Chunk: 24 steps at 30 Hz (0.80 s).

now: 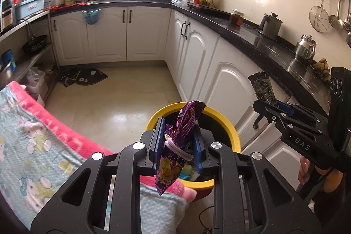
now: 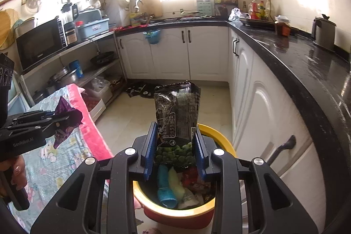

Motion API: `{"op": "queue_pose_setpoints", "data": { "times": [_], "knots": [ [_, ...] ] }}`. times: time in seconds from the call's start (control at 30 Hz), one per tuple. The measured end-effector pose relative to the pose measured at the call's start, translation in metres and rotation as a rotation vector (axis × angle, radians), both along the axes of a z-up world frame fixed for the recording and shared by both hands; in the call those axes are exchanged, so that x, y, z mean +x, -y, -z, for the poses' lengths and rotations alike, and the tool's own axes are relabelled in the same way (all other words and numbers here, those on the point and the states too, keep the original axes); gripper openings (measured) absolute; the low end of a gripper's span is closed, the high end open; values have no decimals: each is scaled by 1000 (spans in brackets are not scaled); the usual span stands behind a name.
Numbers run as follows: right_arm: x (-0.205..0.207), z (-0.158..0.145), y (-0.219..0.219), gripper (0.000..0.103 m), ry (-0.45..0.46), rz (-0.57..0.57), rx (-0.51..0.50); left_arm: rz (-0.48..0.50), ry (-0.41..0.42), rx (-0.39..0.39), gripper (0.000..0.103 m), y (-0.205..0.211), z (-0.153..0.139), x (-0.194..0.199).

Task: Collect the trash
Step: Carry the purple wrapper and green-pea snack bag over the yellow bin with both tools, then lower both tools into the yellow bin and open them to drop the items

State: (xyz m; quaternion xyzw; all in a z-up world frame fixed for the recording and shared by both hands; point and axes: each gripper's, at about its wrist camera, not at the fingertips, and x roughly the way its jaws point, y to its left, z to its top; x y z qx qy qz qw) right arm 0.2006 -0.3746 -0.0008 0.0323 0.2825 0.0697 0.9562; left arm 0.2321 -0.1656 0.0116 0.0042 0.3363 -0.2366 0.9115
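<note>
Your left gripper (image 1: 178,146) is clamped on a crumpled purple snack wrapper (image 1: 182,137), a pale hair tie looped around its waist between the pads, and your right gripper (image 2: 176,146) is clamped on a black pea-snack packet (image 2: 177,115) that stands upright between its blue pads (image 2: 149,146). Both pieces of trash hang over the yellow-rimmed bin (image 1: 232,131), which sits on the floor just beside the white cabinets (image 1: 230,84), with the pink-edged towel (image 1: 43,124) at nine o'clock from it. In the right wrist view the bin mouth lies at six o'clock under the packet, already holding a blue tube and other scraps. Centre each piece over the dark opening before letting go; the purple wrapper's tail hangs close to the towel side, so nudge it towards three o'clock. Open one hand at a time, and watch that the hair tie does not snag the wrapper on a pad.
</note>
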Motion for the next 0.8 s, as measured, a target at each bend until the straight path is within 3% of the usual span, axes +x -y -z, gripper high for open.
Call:
{"op": "queue_pose_setpoints", "data": {
  "times": [0.33, 0.8],
  "knots": [
    [4, 12, 16, 30, -23, 38, -5, 45, -34, -19, 17, 27, 18, 16],
    [24, 65, 15, 31, -161, 43, -16, 76, -123, 0, 17, 48, 64, 41]
  ]
}}
